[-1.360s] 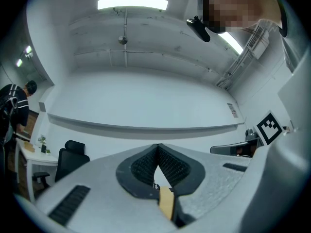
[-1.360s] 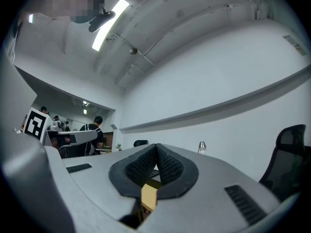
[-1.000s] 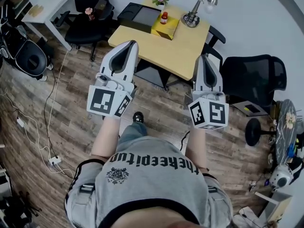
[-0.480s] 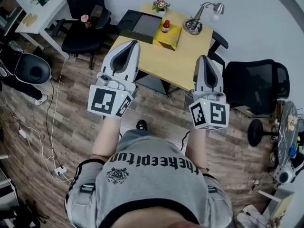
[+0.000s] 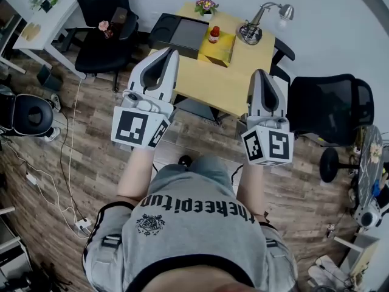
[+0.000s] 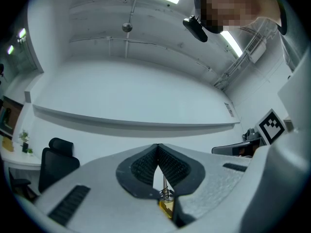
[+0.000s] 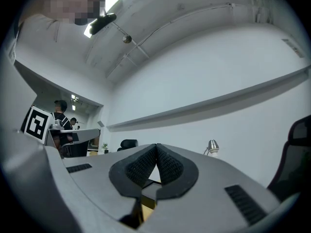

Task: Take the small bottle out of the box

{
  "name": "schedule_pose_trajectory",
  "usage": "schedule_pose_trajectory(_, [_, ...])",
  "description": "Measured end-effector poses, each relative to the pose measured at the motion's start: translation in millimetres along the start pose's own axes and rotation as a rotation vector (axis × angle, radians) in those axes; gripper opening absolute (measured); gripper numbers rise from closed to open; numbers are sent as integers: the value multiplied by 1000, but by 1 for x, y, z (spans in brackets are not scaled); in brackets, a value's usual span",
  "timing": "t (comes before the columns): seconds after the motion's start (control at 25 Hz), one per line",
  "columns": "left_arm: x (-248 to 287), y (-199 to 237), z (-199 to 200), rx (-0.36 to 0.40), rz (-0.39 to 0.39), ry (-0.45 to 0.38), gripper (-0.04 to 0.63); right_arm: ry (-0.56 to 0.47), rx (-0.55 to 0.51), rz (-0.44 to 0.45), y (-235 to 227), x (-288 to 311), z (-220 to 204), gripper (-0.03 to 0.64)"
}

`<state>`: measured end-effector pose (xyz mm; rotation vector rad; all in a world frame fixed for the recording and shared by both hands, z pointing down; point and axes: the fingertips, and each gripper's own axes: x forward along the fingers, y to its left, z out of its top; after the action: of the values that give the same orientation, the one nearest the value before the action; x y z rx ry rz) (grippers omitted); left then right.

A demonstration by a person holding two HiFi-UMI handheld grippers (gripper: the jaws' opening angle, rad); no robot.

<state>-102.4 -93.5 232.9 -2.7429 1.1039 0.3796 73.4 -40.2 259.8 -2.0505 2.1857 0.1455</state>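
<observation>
The small bottle [image 5: 214, 34], red with a white cap, stands upright in a yellow box [image 5: 217, 47] at the far side of the yellow table [image 5: 225, 78]. Both grippers are held out in front of me, well short of the box. My left gripper [image 5: 172, 52] is shut and holds nothing; its tips show over the table's near left edge. My right gripper [image 5: 258, 73] is also shut and holds nothing, over the table's near right edge. In the left gripper view the pads [image 6: 146, 166] meet at the tip. The right gripper view shows its pads [image 7: 168, 167] closed the same way.
A black case [image 5: 180, 32], a flower pot [image 5: 206, 7] and a desk lamp [image 5: 255, 26] share the table. Black office chairs stand at the left [image 5: 100, 35] and right [image 5: 328, 105]. A white desk [image 5: 42, 26] and floor cables [image 5: 61, 163] lie left.
The table and the room have slid toward me in the head view as I walk forward. Both grippers keep the same shut pose ahead of me.
</observation>
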Motion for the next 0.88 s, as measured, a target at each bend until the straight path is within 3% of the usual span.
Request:
schedule_pose_trajectory(0.44, [35, 17, -19, -20, -27, 6, 3, 11, -10, -19, -16, 37, -10, 2])
schedule_pose_trajectory(0.88, [106, 42, -34, -14, -17, -3, 3, 1, -17, 17, -48, 110, -12, 2])
